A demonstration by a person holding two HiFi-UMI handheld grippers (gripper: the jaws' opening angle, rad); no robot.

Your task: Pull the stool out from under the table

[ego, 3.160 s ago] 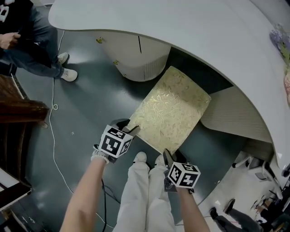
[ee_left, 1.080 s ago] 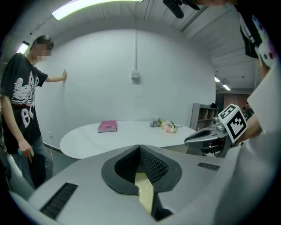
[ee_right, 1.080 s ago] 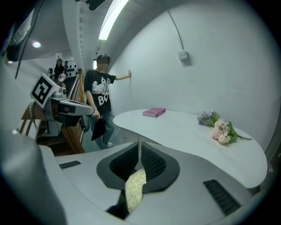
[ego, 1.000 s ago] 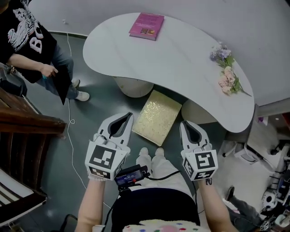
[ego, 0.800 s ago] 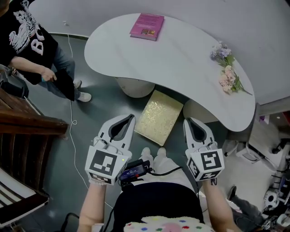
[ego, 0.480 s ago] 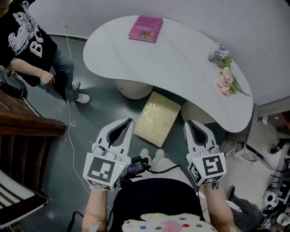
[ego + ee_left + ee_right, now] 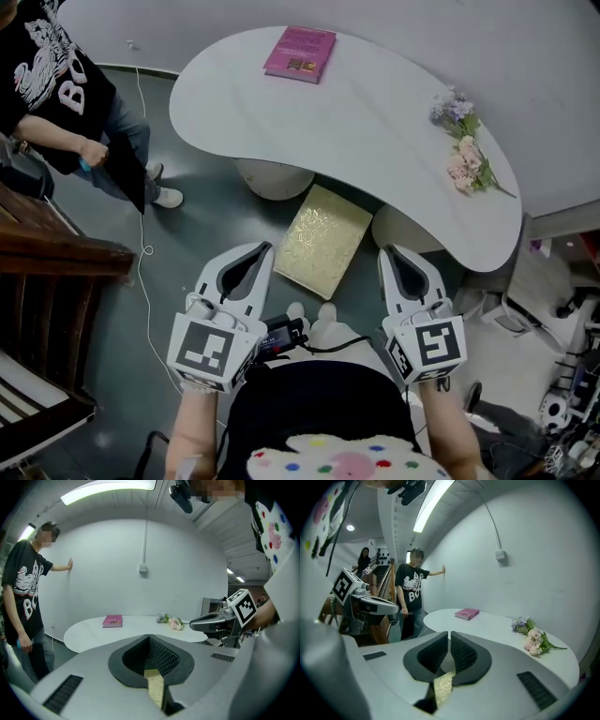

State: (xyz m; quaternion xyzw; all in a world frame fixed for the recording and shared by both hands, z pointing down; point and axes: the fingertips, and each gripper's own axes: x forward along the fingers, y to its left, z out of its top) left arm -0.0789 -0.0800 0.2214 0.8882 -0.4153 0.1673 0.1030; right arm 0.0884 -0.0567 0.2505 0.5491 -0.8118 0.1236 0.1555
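Observation:
The stool [image 7: 322,241], with a gold patterned square seat, stands on the grey floor, its far end tucked under the white table [image 7: 366,131]. My left gripper [image 7: 262,247] hangs high above the floor to the left of the stool, shut and holding nothing. To the stool's right, at the same height, my right gripper [image 7: 387,251] is also shut and empty. In the left gripper view the left gripper [image 7: 149,637] shows a strip of the stool [image 7: 154,688] far below its jaws. The right gripper [image 7: 449,633] likewise looks down on the stool [image 7: 443,686].
A pink book [image 7: 300,52] and a bunch of flowers [image 7: 461,141] lie on the table. A person in a black shirt [image 7: 56,84] stands at the left beside dark wooden furniture [image 7: 56,258]. A white cable [image 7: 141,281] trails on the floor.
Earlier both grippers were low at the stool's near edge; since then they have let go and the view has risen. In the last second both grippers rose slightly.

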